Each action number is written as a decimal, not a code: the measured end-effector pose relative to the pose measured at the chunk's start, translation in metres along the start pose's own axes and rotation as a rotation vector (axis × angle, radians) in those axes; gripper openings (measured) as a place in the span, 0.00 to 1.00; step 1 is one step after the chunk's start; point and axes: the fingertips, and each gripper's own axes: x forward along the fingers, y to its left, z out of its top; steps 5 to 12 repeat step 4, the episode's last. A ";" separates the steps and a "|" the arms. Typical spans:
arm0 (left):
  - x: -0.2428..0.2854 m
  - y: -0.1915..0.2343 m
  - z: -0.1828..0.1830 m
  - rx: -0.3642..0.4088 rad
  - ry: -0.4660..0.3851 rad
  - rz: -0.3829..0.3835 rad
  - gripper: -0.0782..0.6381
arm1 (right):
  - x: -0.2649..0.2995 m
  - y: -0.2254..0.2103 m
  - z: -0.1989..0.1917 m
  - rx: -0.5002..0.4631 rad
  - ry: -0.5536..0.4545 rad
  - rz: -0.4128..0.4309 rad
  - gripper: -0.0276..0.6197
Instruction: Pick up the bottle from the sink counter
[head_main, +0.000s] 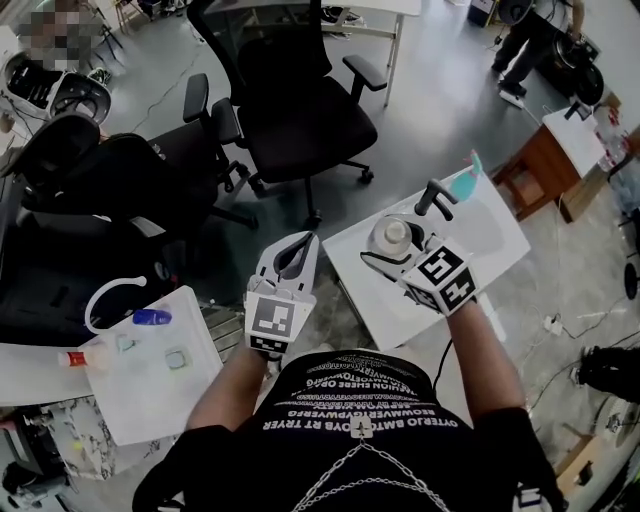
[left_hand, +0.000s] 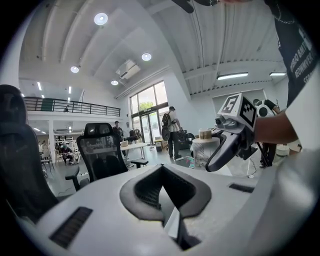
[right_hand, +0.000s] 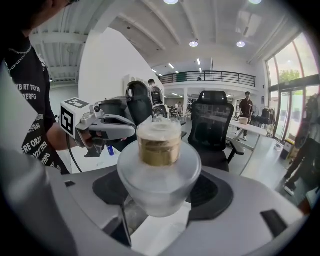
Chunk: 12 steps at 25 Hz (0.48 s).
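A frosted clear bottle (head_main: 390, 238) with a gold collar and a white cap sits between the jaws of my right gripper (head_main: 402, 238), which is shut on its round body. It hangs above a small white table (head_main: 490, 235). In the right gripper view the bottle (right_hand: 159, 172) fills the space between the black pads (right_hand: 216, 194), cap pointing away from the camera. My left gripper (head_main: 296, 248) is held in front of my chest, jaws together with nothing in them. In the left gripper view its pads (left_hand: 150, 192) meet in a V, and the right gripper (left_hand: 232, 132) with the bottle (left_hand: 204, 150) shows at the right.
A white sink counter (head_main: 150, 385) lies at the lower left with a curved white tap (head_main: 105, 295), a blue bottle (head_main: 152, 317) and a red-capped item (head_main: 70, 357). A teal object (head_main: 466, 183) stands at the small table's far edge. Black office chairs (head_main: 290, 110) stand ahead. People stand farther back.
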 end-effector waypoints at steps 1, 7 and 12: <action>-0.001 -0.001 -0.001 0.001 0.001 -0.003 0.12 | 0.000 0.001 -0.002 0.000 0.002 -0.003 0.56; -0.003 -0.002 -0.001 0.005 -0.001 -0.007 0.12 | 0.000 0.003 -0.005 -0.005 0.008 -0.014 0.56; -0.003 -0.002 -0.001 0.005 -0.001 -0.007 0.12 | 0.000 0.003 -0.005 -0.005 0.008 -0.014 0.56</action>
